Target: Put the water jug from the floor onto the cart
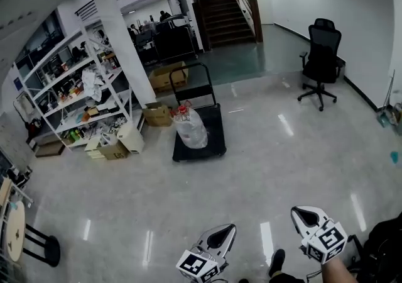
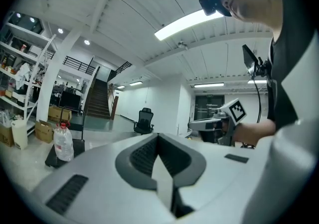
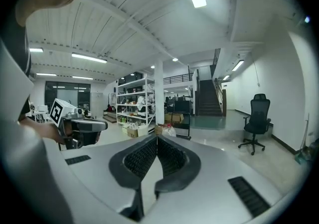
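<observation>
Water jug (image 1: 190,127) was noted upright on the cart (image 1: 217,140), toward its left edge, well apart from both grippers. Jaws of left gripper (image 1: 221,235) and right gripper (image 1: 307,217) were found closed, nothing held.

White pillar (image 1: 119,36): shelving rack (image 1: 69,87) left of it, cardboard box (image 1: 157,115) at its base, staircase (image 1: 223,11) behind, office chair (image 1: 321,61) well to its right.

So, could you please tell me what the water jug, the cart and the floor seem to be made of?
Water jug: clear plastic, likely; see-through with a red cap.
Cart: matte black deck; thin tube handle, probably metal.
Floor: glossy pale stone or tile; lights reflect in it.
</observation>
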`<state>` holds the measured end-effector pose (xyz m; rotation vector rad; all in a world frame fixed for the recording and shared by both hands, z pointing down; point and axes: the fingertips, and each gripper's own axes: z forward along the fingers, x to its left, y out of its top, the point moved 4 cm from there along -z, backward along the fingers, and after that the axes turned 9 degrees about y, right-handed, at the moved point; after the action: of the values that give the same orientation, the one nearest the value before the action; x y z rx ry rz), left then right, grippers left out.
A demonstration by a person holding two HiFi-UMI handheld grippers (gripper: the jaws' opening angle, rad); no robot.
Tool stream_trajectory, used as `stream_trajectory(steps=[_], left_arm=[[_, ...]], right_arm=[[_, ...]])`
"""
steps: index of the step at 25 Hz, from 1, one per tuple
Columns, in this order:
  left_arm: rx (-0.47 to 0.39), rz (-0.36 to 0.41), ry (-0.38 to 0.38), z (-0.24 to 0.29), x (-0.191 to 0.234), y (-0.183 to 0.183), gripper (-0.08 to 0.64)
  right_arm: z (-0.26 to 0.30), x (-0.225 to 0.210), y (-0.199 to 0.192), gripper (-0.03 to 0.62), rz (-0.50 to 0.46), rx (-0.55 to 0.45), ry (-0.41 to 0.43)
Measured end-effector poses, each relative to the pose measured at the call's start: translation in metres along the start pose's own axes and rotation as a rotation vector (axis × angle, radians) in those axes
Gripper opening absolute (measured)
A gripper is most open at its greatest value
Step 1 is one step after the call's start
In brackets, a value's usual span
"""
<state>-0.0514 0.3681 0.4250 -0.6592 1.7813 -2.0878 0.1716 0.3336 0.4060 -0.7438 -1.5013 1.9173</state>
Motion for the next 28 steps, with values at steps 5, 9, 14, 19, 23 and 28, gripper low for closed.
stream_trajectory(steps=[5,9,14,19,23,28], left_arm=[[-0.018,0.026,0.002,-0.025,-0.031,0.006,-0.002],[-0.029,0.080,-0.002,-0.034,-0.078,0.012,-0.002],[-0.021,0.056,0.053,-0.038,-0.139,0.013,-0.002],[0.006,0.089,0.046,-0.031,-0.203,0.010,-0.002],[-0.005,0.069,0.056,-0.042,-0.223,0.011,-0.002],[0.000,0.067,0.075,-0.066,-0.221,0.006,-0.002]], right_arm=[[-0.047,0.024,0.012,0.003,0.019,-0.027,-0.022],[-0.091,0.019,-0.003,0.003,0.023,-0.043,-0.010],[-0.148,0.009,-0.004,0.002,0.028,-0.059,0.045],[-0.202,-0.020,-0.020,0.002,-0.003,-0.047,0.014],[-0.211,-0.015,-0.025,0.002,0.036,-0.046,0.040],[-0.218,0.005,-0.021,0.002,0.040,-0.053,0.032]])
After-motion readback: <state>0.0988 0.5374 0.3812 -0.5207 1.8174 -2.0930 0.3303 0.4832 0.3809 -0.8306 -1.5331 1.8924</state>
